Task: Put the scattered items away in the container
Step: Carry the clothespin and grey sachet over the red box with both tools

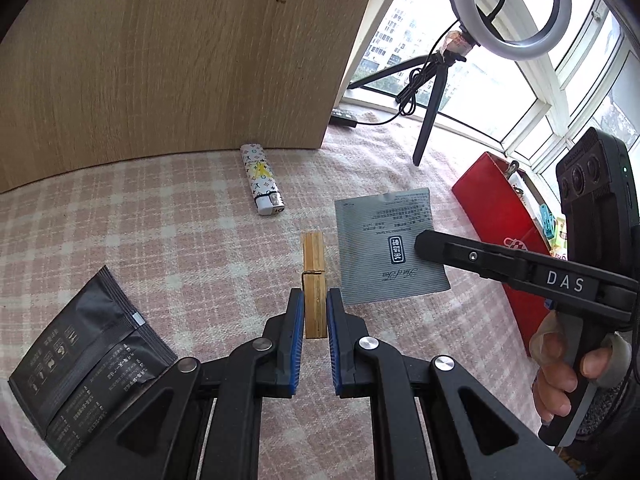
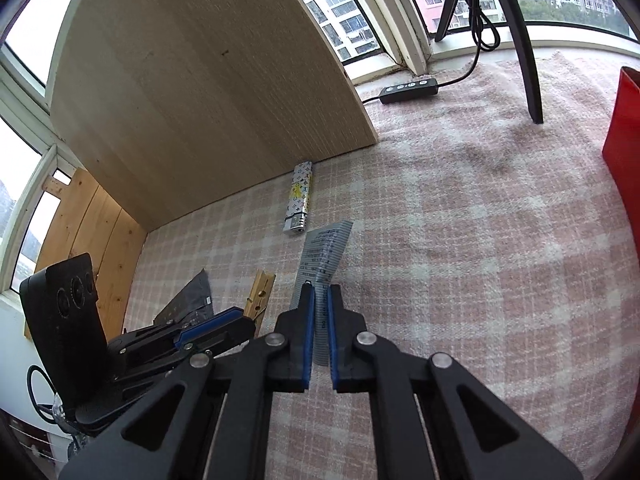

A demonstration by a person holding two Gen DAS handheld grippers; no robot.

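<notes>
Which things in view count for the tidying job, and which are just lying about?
For the job:
- wooden clothespin, held in the left gripper
- grey sachet, held in the right gripper
- black sachet
- patterned lighter
- red container

Just lying about:
- ring light on its tripod
- inline cable switch
- wooden board

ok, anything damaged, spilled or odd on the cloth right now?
Nothing spilled. The black sachet has a torn, ragged edge. The lighter lies loose by the wooden board, outside the red container.
</notes>
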